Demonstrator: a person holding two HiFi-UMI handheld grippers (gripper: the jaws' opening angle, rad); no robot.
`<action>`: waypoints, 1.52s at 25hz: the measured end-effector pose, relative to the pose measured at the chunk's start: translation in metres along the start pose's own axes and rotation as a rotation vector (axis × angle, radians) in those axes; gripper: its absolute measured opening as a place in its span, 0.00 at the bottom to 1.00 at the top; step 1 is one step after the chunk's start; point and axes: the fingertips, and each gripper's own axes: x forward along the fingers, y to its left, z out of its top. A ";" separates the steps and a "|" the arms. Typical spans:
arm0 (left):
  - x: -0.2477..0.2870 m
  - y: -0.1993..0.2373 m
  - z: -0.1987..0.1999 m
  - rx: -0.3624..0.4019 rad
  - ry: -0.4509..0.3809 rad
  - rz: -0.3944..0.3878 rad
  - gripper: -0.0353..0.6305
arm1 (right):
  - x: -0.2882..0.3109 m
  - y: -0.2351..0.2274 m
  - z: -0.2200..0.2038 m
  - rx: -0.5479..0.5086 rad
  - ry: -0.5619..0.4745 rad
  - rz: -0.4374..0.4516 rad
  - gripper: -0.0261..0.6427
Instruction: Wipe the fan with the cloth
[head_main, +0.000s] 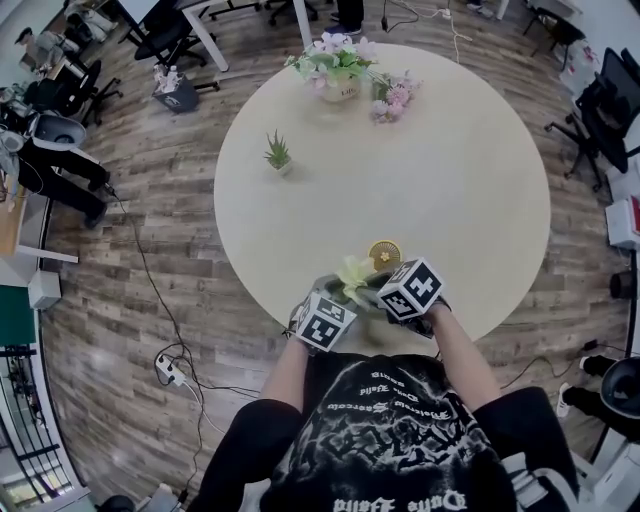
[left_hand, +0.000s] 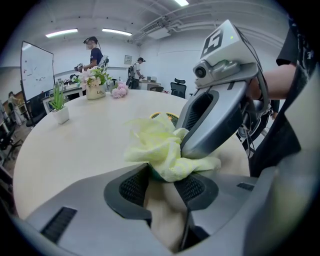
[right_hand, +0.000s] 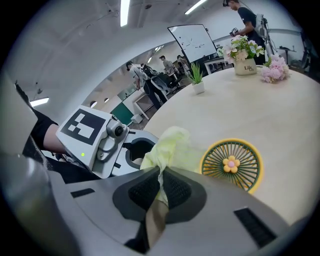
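A round pale table (head_main: 470, 200) stands on a wooden floor (head_main: 150, 200). At its far side are a pot of white and pink flowers (head_main: 338, 75) and a loose pink bunch (head_main: 393, 100), with a small green plant (head_main: 278, 153) well apart to the left. None of these stands near the work. The fan (right_hand: 231, 165), a small yellow-rimmed disc with green spokes and a flower at its hub, sits on the table near the person's edge, just beyond the crumpled yellow-green cloth (right_hand: 170, 147). The right gripper (right_hand: 160, 186) has its jaws almost together, pinching a fold of the cloth. The left gripper (left_hand: 161, 181) has its jaws about half apart, with the bunched cloth filling the gap at their tips. A darker green patch under the bunch cannot be identified. The two grippers meet at the cloth, and the right one's body crosses in front of the left one's camera, hiding most of the fan there. The right gripper view shows the fan's whole face. The head view shows only the two marker cubes over the cloth. A whiteboard (right_hand: 195, 42) and people standing behind the table appear in the gripper views alone.
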 end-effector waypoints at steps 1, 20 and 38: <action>0.000 0.000 0.000 -0.001 0.000 -0.001 0.32 | -0.001 0.000 -0.001 -0.006 -0.004 -0.011 0.08; -0.001 -0.001 -0.001 0.024 0.036 -0.045 0.32 | 0.001 -0.011 -0.032 0.039 -0.007 -0.136 0.08; -0.002 -0.003 -0.002 0.067 0.072 -0.043 0.32 | -0.014 -0.042 -0.038 0.242 -0.229 -0.362 0.07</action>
